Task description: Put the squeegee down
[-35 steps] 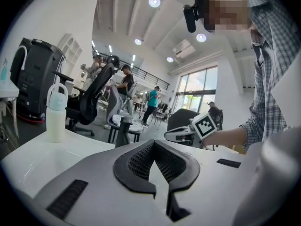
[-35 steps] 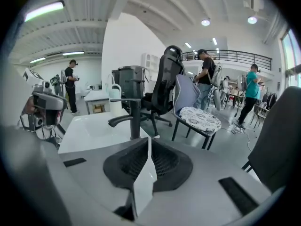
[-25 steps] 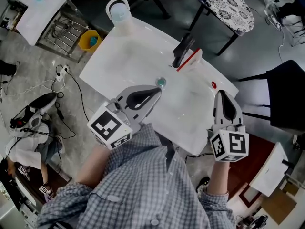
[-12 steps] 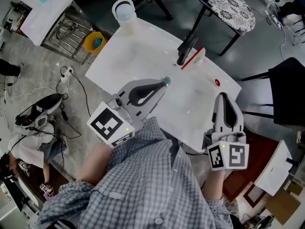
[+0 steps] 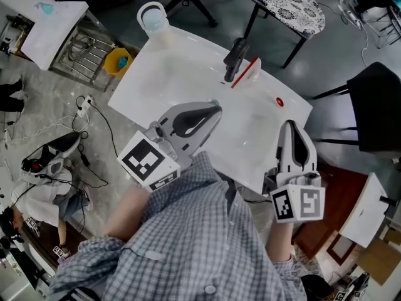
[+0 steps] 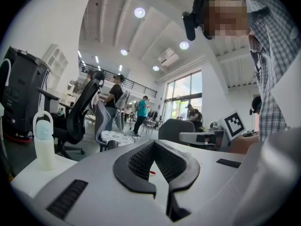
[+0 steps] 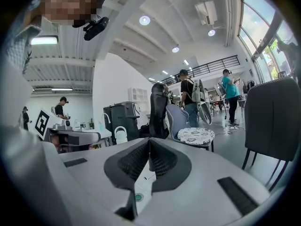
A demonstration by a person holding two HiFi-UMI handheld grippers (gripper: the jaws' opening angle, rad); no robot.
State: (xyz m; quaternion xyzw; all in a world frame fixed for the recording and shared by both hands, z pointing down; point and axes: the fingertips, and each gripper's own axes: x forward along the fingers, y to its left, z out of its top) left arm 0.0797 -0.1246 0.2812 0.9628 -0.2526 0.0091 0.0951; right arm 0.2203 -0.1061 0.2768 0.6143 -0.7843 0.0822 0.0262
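Plainly, both tools are empty. The left gripper (image 5: 216, 108) has its two dark jaws pressed together at the tips, and the left gripper view shows nothing caught between them, only the white table (image 5: 169, 74) beyond. The right gripper (image 5: 289, 125) has its jaws together in the same way, tip against tip, with nothing in their hold. Each gripper is held above the near part of the table, the left one over the middle and the right one at the near right edge. The marker cubes sit close to the person's checked shirt (image 5: 188, 243).

The squeegee (image 5: 239, 64) lies on the table by its far edge, well apart from both grippers and touched by neither. Its black handle points away to the far side, and its red-and-white blade end lies toward the right. A small red thing (image 5: 279, 101) rests on the table to the right of it, between the squeegee and the right gripper.

At the far left corner of the table stands a pale bottle (image 5: 154, 19) with a loop handle. Beyond the table on the far right is a chair with a patterned seat (image 5: 291, 5), and a black chair (image 5: 376, 105) stands to the right. A yellow bin (image 5: 117, 55) sits on the floor to the left of the table.
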